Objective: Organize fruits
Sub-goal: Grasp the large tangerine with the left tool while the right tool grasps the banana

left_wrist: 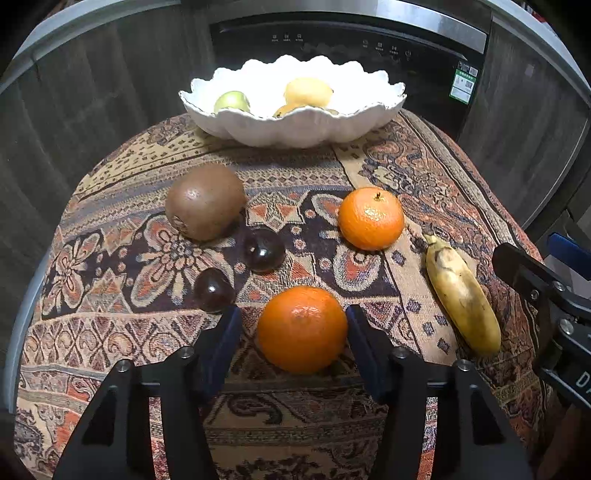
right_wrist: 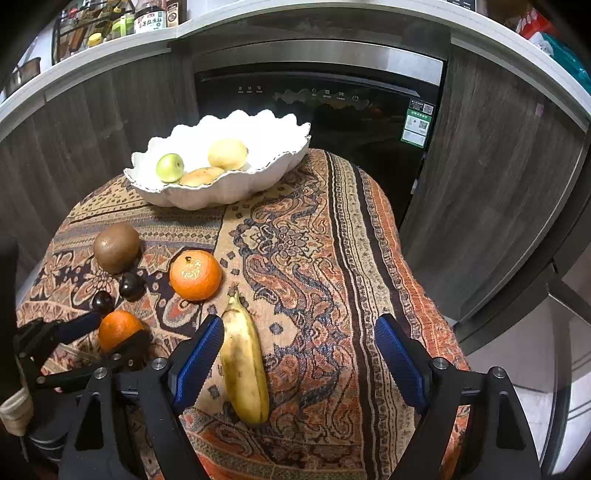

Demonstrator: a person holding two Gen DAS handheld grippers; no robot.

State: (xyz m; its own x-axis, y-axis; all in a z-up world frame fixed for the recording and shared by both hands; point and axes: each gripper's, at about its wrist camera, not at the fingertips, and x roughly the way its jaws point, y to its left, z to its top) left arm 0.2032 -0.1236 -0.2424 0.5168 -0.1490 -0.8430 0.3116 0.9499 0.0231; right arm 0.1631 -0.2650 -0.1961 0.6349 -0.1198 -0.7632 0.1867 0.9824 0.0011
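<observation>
A white scalloped bowl (left_wrist: 295, 125) at the table's far edge holds a green fruit (left_wrist: 232, 101) and yellow fruits (left_wrist: 308, 92). On the patterned cloth lie a kiwi (left_wrist: 205, 201), two dark round fruits (left_wrist: 264, 250) (left_wrist: 213, 290), a far orange (left_wrist: 371, 218), a near orange (left_wrist: 302, 328) and a banana (left_wrist: 461, 295). My left gripper (left_wrist: 293, 325) is open, its blue fingers on either side of the near orange, the right finger close to it. My right gripper (right_wrist: 299, 350) is open above the cloth, the banana (right_wrist: 245, 365) just inside its left finger.
The small table is draped with a patterned cloth (right_wrist: 314, 258) falling off at the edges. A dark appliance (right_wrist: 332, 110) and wood cabinet fronts (right_wrist: 498, 184) stand close behind. A counter shelf with bottles (right_wrist: 147, 18) is at upper left.
</observation>
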